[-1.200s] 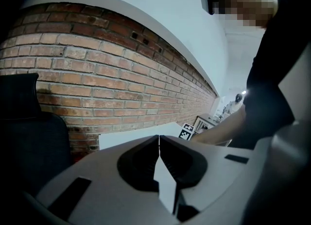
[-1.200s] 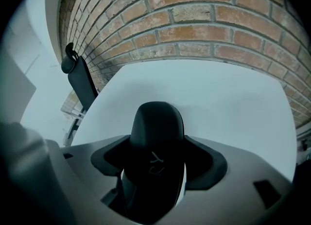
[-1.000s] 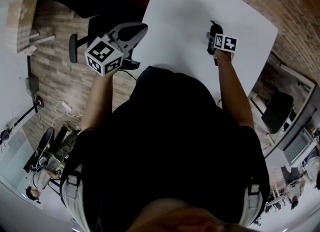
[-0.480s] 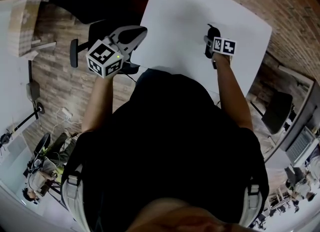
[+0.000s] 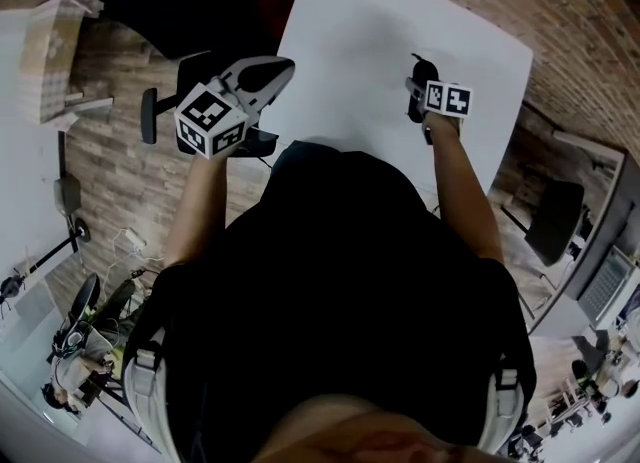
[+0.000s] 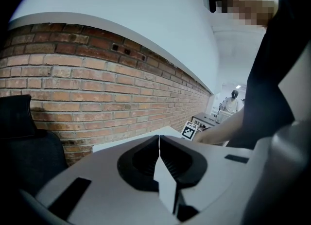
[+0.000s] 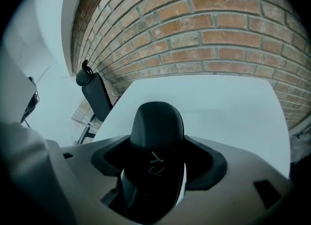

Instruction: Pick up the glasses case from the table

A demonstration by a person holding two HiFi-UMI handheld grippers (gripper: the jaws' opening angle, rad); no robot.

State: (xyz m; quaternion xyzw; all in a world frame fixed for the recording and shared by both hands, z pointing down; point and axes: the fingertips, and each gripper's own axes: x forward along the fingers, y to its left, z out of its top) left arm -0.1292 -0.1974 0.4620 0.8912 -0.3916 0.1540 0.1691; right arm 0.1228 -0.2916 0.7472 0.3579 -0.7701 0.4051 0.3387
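Right tongs (image 5: 419,89) raised, clasping glasses case (image 7: 155,131), angled downward

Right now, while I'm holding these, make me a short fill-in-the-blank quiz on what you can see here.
The right gripper is shut on a ____ glasses case.
The empty gripper, with its jaws together, is the ____ one.
The table has a plain ____ top.
The wall behind the table is made of ____.
Missing words: black; left; white; brick.
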